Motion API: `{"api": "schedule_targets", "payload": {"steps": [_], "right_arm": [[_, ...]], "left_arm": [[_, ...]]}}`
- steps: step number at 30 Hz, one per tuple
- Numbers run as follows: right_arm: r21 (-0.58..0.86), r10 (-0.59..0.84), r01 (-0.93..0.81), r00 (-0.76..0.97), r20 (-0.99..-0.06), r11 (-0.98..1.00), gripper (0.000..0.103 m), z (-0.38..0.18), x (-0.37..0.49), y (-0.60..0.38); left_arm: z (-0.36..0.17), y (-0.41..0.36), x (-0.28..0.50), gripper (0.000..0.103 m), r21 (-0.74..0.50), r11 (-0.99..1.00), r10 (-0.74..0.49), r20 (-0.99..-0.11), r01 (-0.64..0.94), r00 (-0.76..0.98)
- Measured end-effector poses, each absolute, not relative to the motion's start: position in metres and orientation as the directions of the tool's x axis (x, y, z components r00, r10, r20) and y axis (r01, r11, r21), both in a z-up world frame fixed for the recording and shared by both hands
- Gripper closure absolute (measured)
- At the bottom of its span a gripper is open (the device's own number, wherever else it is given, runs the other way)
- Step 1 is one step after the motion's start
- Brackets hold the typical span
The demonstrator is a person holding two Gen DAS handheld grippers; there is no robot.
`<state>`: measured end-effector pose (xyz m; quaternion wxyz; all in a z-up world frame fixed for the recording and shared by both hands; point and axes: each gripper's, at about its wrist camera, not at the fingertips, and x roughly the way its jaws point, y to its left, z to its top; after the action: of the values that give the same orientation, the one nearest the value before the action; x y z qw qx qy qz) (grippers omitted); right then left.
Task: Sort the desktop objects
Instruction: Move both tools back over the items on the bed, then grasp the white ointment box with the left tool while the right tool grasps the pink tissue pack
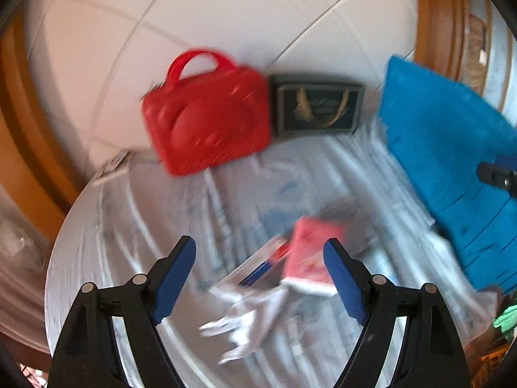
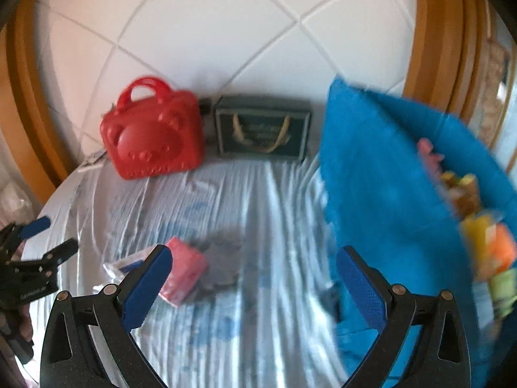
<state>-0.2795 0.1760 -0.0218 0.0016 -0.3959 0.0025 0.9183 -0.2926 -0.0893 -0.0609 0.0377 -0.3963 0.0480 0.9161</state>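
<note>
Open tabletop [image 2: 258, 194] lies ahead of the right tongs [image 2: 255, 284]; blue bag [image 2: 381, 177] crowds their right, red case [image 2: 152, 139] stands far-left.

My left-hand camera looks steeply down over my claw at the table, aimed toward the red bag [image 1: 206, 113] by the tiled wall. My right-hand camera faces the same bag [image 2: 153, 135] from further right. Both views share it.
</note>
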Motion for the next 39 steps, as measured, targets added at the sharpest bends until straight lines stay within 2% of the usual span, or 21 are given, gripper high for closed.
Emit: {"api": "schedule_targets", "payload": {"steps": [7,12,20,30,32,34,36,39], "right_arm": [[0.024,-0.018,-0.003,-0.552,-0.834,-1.0,0.0,-0.093,-0.313,0.142],[0.019,-0.024,0.015,-0.47,-0.882,-1.0,0.0,-0.13,-0.332,0.114],[0.022,-0.027,0.016,-0.369,-0.929,-1.0,0.0,-0.171,-0.363,0.081],[0.021,-0.01,-0.033,-0.283,-0.959,-0.999,0.0,-0.205,-0.396,0.066],[0.037,-0.024,-0.045,-0.263,-0.965,-0.998,0.0,-0.211,-0.401,0.062],[0.046,-0.031,-0.054,-0.247,-0.968,-0.998,0.0,-0.218,-0.405,0.058],[0.06,-0.044,-0.063,-0.231,-0.972,-0.996,0.0,-0.224,-0.409,0.054],[0.075,-0.059,-0.069,-0.202,-0.978,-0.995,0.0,-0.235,-0.416,0.047]], "left_arm": [[-0.121,-0.147,-0.3,0.022,0.044,-0.998,-0.009,-0.803,-0.045,-0.596],[-0.152,-0.158,-0.319,0.022,0.015,-0.998,0.021,-0.829,-0.06,-0.559],[-0.185,-0.152,-0.351,0.022,-0.018,-0.986,0.1,-0.858,-0.164,-0.504],[-0.236,-0.113,-0.394,0.022,-0.02,-0.957,0.141,-0.904,-0.29,-0.403],[-0.248,-0.107,-0.4,0.033,-0.033,-0.954,0.149,-0.915,-0.299,-0.374],[-0.253,-0.105,-0.404,0.05,-0.036,-0.956,0.149,-0.914,-0.292,-0.377],[-0.251,-0.105,-0.405,0.06,-0.025,-0.958,0.14,-0.909,-0.284,-0.392],[-0.247,-0.113,-0.406,0.062,-0.062,-0.972,0.152,-0.904,-0.228,-0.401]]}}
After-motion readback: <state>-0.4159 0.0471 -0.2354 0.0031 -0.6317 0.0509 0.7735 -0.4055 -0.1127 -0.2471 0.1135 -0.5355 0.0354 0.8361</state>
